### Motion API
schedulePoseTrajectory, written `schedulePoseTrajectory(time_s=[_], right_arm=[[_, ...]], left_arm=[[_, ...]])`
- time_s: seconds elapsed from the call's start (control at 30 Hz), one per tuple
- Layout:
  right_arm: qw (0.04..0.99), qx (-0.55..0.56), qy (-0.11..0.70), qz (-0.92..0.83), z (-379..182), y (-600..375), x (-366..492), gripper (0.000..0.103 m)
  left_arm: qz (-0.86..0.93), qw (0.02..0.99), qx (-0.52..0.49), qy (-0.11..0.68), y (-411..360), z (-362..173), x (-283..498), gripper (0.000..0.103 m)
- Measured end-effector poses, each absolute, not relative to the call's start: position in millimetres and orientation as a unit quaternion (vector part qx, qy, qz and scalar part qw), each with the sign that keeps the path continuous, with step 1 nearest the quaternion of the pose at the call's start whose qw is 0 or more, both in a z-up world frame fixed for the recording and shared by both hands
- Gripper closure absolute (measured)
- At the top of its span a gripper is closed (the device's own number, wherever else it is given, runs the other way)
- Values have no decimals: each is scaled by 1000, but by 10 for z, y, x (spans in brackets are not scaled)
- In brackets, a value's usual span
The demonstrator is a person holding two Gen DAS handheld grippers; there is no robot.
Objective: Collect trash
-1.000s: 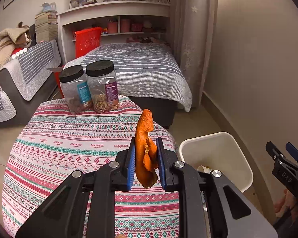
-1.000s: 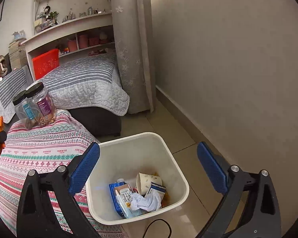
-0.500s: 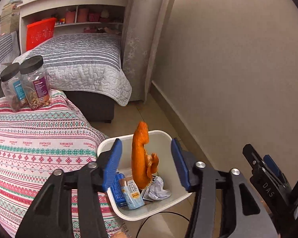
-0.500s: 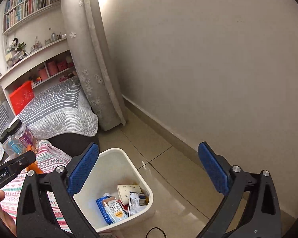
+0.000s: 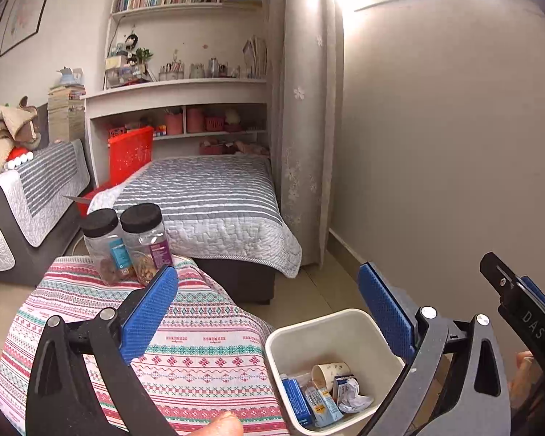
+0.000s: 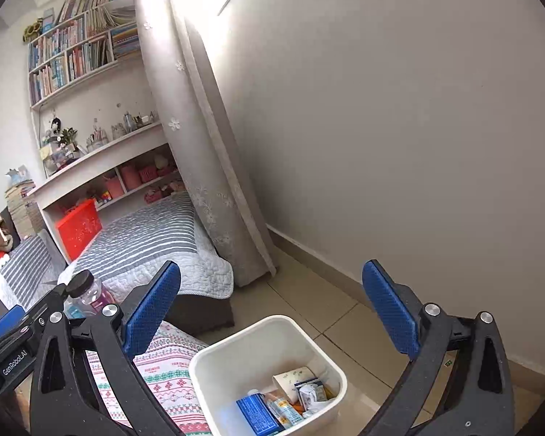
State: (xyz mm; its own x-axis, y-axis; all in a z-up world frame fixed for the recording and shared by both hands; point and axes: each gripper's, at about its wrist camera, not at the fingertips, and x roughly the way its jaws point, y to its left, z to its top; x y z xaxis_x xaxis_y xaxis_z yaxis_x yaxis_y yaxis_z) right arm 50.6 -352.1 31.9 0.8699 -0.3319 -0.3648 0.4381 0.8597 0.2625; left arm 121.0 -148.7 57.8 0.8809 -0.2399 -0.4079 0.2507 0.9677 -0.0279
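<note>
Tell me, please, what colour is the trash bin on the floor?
The trash bin is plain white, seen best in the right wrist view.

Your left gripper (image 5: 269, 303) was wide open, blue pads (image 5: 149, 313) spread far apart with nothing between them. Your right gripper (image 6: 272, 307) was spread just as wide and empty too. Both were angled downward. Your thumb tip (image 5: 223, 426) poked in at the bottom edge of the left view, and the right gripper showed at that view's right edge, fingers (image 5: 524, 361) wrapped behind it.
</note>
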Motion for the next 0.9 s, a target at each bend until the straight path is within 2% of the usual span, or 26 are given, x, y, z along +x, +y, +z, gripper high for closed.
schedulePoseTrajectory(time_s=[0.23,0.7,0.9], right_arm=[[966,146,131,-169,657,-2840,624,7],[978,100,110,-149,1028,-2180,956,7],[980,91,113,-135,972,-2020,1061,7]], left_arm=[[-59,991,28,121,-941,1002,982,7],[-26,992,-13,124,-148,1303,1143,7],[-3,989,-20,144,-20,1220,1295,7]])
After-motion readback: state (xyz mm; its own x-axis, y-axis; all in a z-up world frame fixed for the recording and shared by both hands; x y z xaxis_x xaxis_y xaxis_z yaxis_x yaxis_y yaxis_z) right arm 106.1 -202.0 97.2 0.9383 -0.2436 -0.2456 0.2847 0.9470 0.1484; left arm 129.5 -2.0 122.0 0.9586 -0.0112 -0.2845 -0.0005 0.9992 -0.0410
